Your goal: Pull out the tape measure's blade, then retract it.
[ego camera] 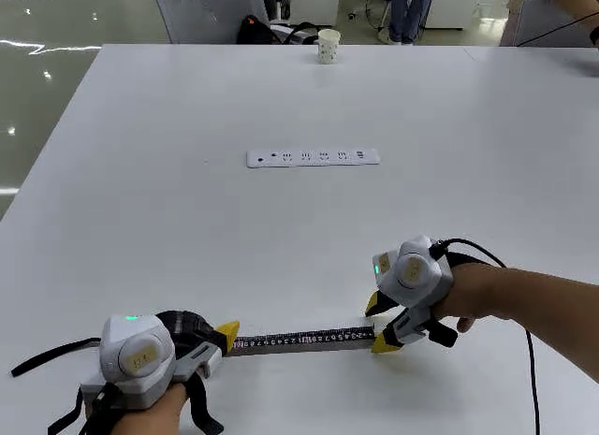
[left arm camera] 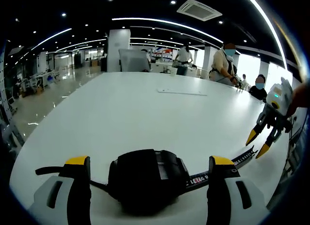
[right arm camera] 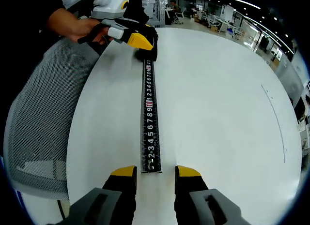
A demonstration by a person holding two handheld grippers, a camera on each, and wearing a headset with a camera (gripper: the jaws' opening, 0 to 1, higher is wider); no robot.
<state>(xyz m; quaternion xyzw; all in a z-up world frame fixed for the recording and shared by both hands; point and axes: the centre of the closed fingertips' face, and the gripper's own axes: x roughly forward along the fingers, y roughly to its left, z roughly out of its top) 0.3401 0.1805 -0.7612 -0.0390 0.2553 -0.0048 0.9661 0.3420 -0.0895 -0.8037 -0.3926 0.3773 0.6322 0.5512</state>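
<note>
Left gripper view: has L gripper [left arm camera: 149, 161] spread, straddling case [left arm camera: 145, 180] w/ gaps both sides, so not clamped on it. Head view: shows blade [ego camera: 304, 339] drawn out, flat on table [ego camera: 281, 239], running from case over to R gripper [ego camera: 377, 325]. Right gripper view: puts tip [right arm camera: 151, 168] btwn R jaws, likewise spread, touching neither as far as visible. Reads as pull-out done or nearly so. Retract not yet done, w/ blade spanning whole gap btwn grippers. Left to do, prob.: steady case, free lock if set (can't tell from here), then let blade run back in w/o whipping.
</note>
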